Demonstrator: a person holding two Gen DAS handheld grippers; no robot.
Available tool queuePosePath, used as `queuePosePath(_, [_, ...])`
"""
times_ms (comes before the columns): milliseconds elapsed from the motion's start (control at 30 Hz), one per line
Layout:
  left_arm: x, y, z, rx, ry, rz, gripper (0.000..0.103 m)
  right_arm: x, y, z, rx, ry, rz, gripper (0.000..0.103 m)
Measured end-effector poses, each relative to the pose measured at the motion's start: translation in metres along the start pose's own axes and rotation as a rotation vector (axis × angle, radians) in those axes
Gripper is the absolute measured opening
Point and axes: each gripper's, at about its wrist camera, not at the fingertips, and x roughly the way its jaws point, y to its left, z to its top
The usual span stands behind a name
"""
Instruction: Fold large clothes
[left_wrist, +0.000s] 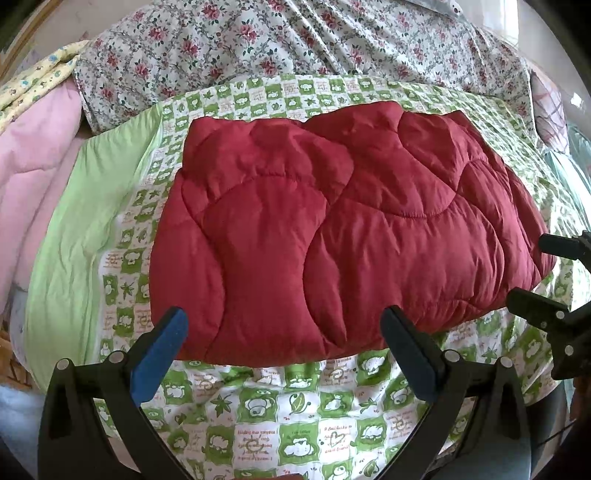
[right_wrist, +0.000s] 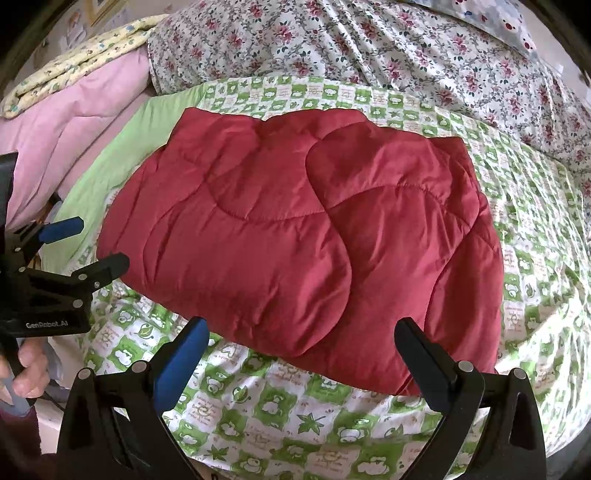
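A dark red quilted padded garment (left_wrist: 332, 229) lies folded into a thick rectangle on a green-and-white patterned sheet (left_wrist: 280, 413). It also shows in the right wrist view (right_wrist: 303, 236). My left gripper (left_wrist: 284, 332) is open and empty, just in front of the garment's near edge. It also shows at the left of the right wrist view (right_wrist: 96, 243). My right gripper (right_wrist: 303, 339) is open and empty at the garment's near edge. Its fingers (left_wrist: 535, 310) show at the right of the left wrist view.
A floral duvet (right_wrist: 369, 44) is bunched behind the sheet. Pink (right_wrist: 70, 122) and yellow (right_wrist: 85, 55) bedding are piled at the left. A plain green band (left_wrist: 85, 221) borders the sheet on the left.
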Motion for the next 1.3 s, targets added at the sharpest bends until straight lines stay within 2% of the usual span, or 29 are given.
queuePosePath(600, [0.0057,-0.0014,0.0039,0.006,0.007,-0.002,0.103,0.0020,-0.0011,0.0018,-0.002,0.003,0.005,0.101])
queuePosePath(1300, [0.0075,-0.0004,0.0077,0.014,0.000,0.030,0.103,0.0034,-0.0029,0.0074,0.002,0.001,0.009,0.101])
